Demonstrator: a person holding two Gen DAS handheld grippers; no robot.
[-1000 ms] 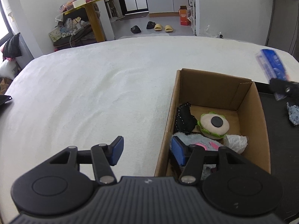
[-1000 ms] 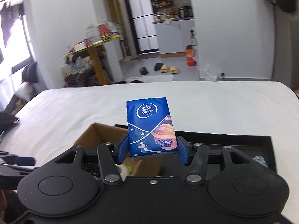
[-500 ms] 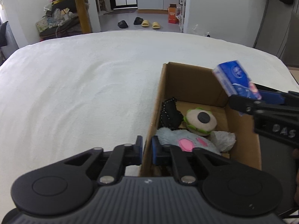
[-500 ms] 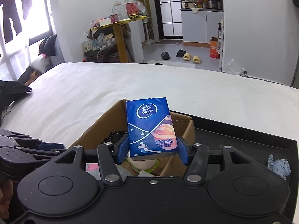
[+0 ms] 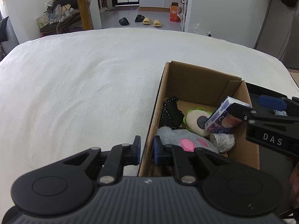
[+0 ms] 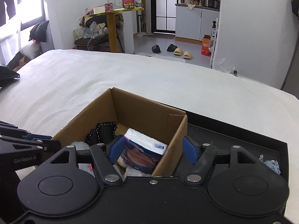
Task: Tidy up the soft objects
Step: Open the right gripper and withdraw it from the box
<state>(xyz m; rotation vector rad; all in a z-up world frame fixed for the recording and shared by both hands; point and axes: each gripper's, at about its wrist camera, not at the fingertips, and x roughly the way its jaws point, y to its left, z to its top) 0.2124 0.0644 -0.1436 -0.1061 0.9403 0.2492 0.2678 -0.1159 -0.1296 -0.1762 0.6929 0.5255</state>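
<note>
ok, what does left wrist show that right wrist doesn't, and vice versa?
Left wrist only: the left gripper clamped on the box's near wall, the green one-eyed plush, the crumpled plastic, and the tissue pack tilted, resting on the plush.

Right wrist only: the right gripper, its jaws having just been opening, pads astride the box's right wall with the pack lying loose inside, and the kitchen counter.

Both: box, black pouch, grey-blue plush, white bed, tray, slippers.

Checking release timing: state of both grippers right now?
Left gripper: shut on the cardboard box wall.
Right gripper: open, jaws just widened; tissue pack released, tilted in the box.
</note>
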